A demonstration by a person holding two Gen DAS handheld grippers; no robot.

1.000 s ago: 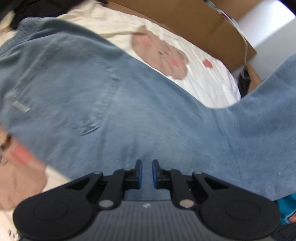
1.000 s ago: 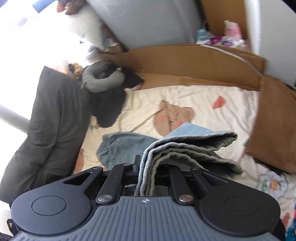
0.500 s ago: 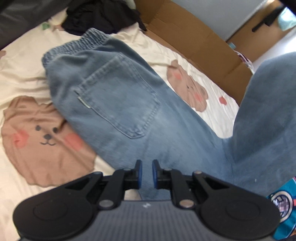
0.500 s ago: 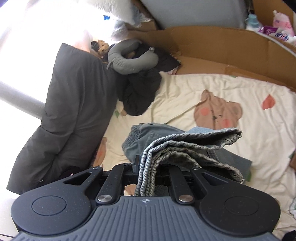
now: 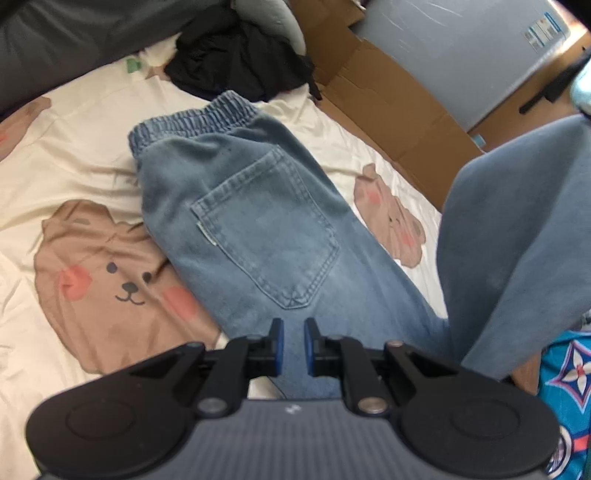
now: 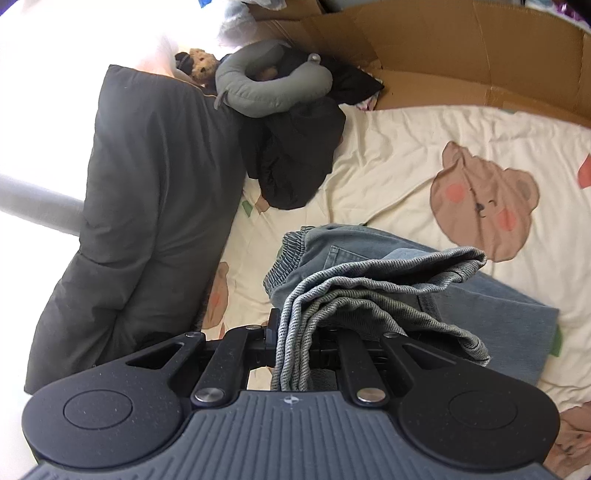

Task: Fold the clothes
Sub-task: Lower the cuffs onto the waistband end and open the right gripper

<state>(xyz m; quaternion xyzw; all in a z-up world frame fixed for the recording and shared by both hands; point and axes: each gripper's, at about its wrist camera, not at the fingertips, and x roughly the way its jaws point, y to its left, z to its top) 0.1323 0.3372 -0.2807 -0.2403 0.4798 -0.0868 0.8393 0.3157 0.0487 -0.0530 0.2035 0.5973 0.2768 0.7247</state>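
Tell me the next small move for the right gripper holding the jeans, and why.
Probably carry the gathered leg end forward and lower it toward the elastic waistband. The right gripper is shut on the blue denim jeans, whose upper half lies flat on the cream bear-print sheet, hems raised.

Bunched denim of the jeans [image 6: 373, 295] covers the fingertips of the right gripper [image 6: 295, 332], hiding its pads and the grip itself. In the left wrist view, a lifted trouser leg [image 5: 517, 236] runs out past the right edge, its hem unseen, and blocks the bedsheet's [image 5: 85, 122] right side. The label [image 5: 546, 31] on the grey panel at the top right corner is too small to read.
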